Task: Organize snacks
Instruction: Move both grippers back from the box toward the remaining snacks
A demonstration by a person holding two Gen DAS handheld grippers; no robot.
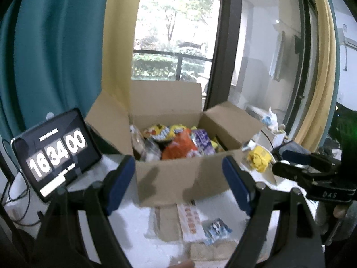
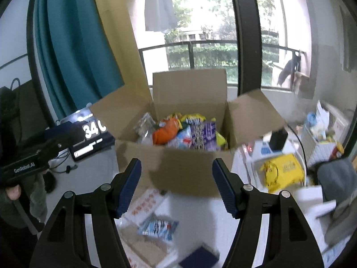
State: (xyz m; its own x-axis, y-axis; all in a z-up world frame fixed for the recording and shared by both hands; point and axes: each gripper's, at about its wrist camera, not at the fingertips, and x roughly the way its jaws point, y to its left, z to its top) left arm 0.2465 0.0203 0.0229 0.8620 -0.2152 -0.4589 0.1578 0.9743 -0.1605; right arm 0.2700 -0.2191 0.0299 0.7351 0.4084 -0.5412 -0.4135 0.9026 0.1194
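An open cardboard box stands on the white table, full of snack packets: an orange bag, a purple pack, yellow bags. The box shows in the right wrist view too, with the orange bag and purple pack. A small blue-white snack packet lies in front of the box, also in the right wrist view. My left gripper is open and empty, facing the box front. My right gripper is open and empty, also before the box.
A tablet clock stands left of the box. A yellow packet lies to the right among white boxes and clutter. Flat cartons with red print lie under the small packet. Window and teal curtain are behind.
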